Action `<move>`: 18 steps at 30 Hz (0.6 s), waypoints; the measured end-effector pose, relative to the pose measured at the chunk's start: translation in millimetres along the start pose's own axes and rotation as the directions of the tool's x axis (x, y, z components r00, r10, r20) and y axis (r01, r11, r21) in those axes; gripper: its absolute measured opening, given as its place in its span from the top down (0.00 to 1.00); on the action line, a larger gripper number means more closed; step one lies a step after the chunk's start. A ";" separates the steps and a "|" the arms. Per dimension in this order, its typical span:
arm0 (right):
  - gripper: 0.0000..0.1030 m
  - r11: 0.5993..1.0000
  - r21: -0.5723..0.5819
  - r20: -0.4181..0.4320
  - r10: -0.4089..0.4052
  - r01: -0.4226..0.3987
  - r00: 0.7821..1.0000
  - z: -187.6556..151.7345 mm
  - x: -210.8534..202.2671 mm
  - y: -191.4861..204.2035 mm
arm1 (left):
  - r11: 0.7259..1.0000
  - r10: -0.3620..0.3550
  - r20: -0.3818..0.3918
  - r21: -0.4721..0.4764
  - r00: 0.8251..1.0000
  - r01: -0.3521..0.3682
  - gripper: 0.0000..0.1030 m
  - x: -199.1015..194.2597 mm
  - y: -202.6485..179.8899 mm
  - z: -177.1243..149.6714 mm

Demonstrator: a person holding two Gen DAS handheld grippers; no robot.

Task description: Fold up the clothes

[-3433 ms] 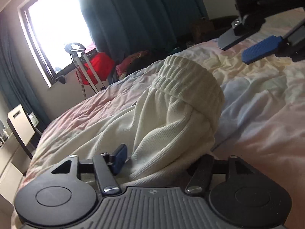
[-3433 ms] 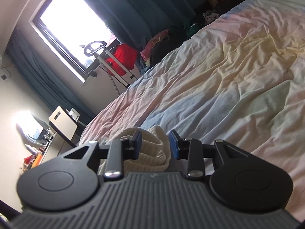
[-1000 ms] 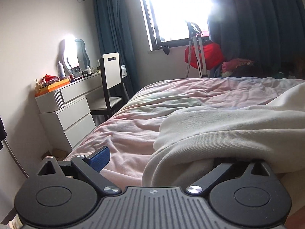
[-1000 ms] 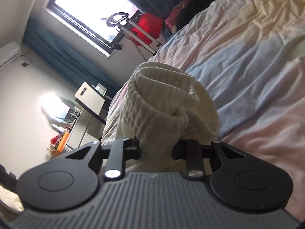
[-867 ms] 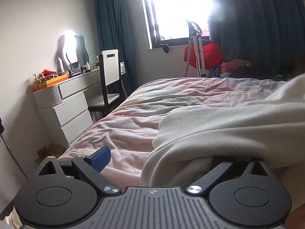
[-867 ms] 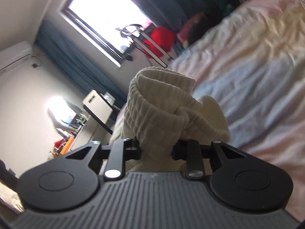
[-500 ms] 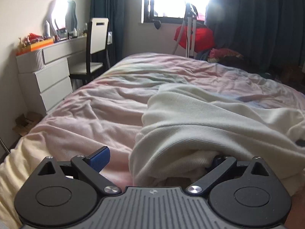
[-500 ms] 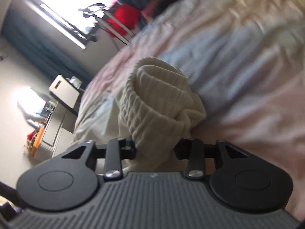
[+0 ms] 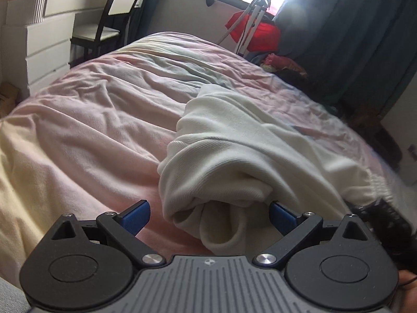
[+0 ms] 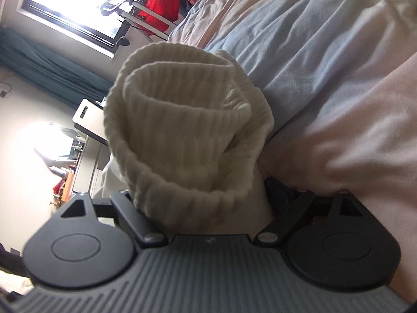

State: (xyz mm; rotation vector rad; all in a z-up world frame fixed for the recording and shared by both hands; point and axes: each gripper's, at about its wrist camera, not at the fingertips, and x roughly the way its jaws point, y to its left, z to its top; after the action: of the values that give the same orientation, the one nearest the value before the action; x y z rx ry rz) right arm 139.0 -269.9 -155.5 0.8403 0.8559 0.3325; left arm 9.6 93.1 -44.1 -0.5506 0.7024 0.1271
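Observation:
A cream-white ribbed garment [image 9: 234,151] lies bunched on the pink bedspread [image 9: 78,130]. My left gripper [image 9: 208,216] is open, its blue pads [image 9: 136,215] wide apart on either side of the garment's near folded edge, not clamping it. In the right wrist view my right gripper [image 10: 200,195] stands spread around the garment's ribbed cuff [image 10: 182,120], which fills the gap and hides the pads; the arms are wider apart than before. The cuff rests against the bedspread [image 10: 338,78].
A white dresser [image 9: 36,31] and a chair [image 9: 114,7] stand left of the bed. A red bag on a stand [image 9: 255,31] and dark curtains [image 9: 351,26] are by the window beyond. Clothes [image 9: 281,62] are piled at the bed's far side.
Both grippers came down to the bed with the garment. The left jaws now show both pads clear of the cloth. The right jaws have spread wider around the cuff.

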 end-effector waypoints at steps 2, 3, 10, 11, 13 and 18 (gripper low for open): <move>0.13 1.000 0.001 -0.008 -0.001 0.001 1.000 -0.9 5.1 -0.5 | 0.992 -0.083 0.013 -0.089 0.996 0.084 0.01 -5.5 13.5 10.1; 0.13 1.000 0.003 -0.011 0.000 0.001 1.000 -1.2 7.2 -0.8 | 0.983 -0.123 0.022 -0.133 0.992 0.125 0.00 -8.2 20.2 15.1; 0.49 0.999 -0.031 0.013 -0.019 0.019 1.000 -2.5 -10.8 10.0 | 0.955 -0.191 -0.058 -0.241 0.980 0.172 0.02 34.2 39.7 66.4; 0.56 0.999 -0.038 0.025 -0.012 0.013 1.000 -1.7 -16.3 12.7 | 0.954 -0.194 -0.082 -0.249 0.978 0.168 0.02 43.7 41.7 69.3; 0.61 0.998 -0.058 0.054 0.012 -0.009 0.998 0.3 -28.2 19.5 | 0.950 -0.200 -0.135 -0.270 0.970 0.159 0.03 62.0 46.4 70.7; 0.62 0.994 -0.099 0.087 0.050 -0.041 0.995 1.1 -40.1 29.1 | 0.919 -0.266 -0.198 -0.347 0.943 0.186 0.04 85.5 57.8 54.5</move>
State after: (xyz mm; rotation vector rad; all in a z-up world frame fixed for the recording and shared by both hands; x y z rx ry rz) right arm 116.4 -274.6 -111.6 0.7797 0.7327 0.3706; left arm 89.4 164.7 -90.2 -0.9735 0.8556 -0.0467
